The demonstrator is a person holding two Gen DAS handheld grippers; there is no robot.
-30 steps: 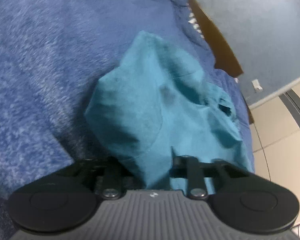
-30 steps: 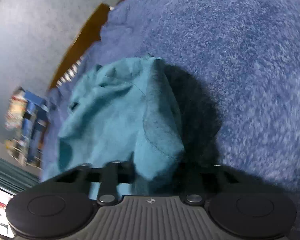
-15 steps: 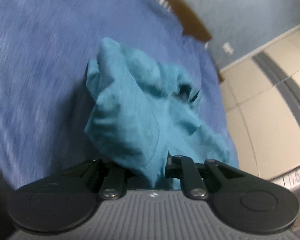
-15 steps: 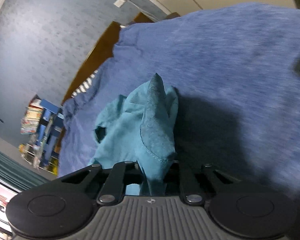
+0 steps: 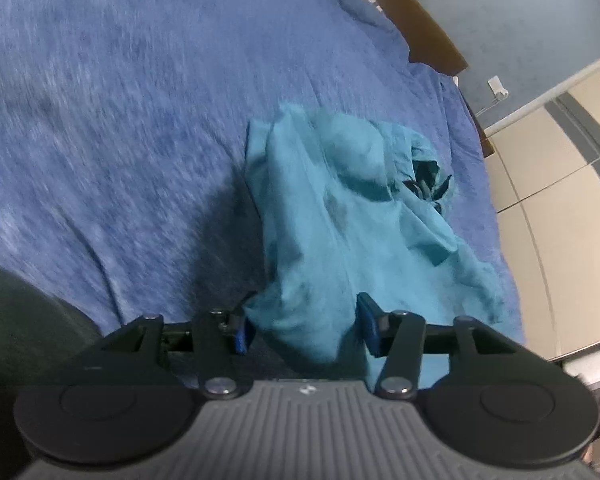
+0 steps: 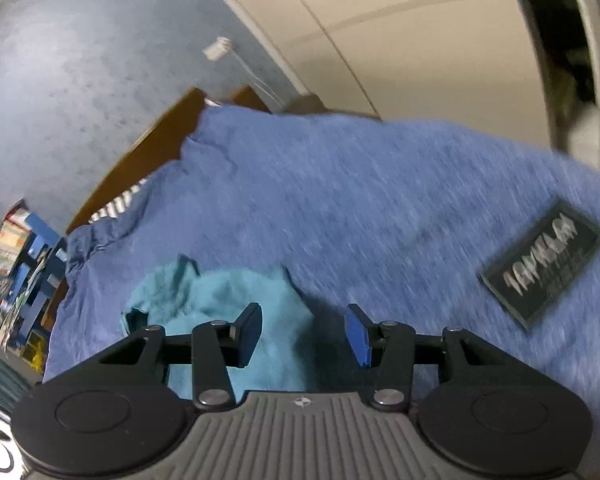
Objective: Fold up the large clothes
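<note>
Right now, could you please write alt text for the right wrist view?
The open right gripper hangs over a crumpled teal garment on a blue bedspread; a dark printed card lies to the right.

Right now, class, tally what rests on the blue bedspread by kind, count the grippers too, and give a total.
Teal garment: 1
Dark rectangular card with pale lettering: 1
Grippers: 2, the left gripper and the right gripper, both open
Total: 4

Teal garment (image 5: 352,216) lies crumpled in a heap on blue bedspread (image 5: 120,100).
</note>
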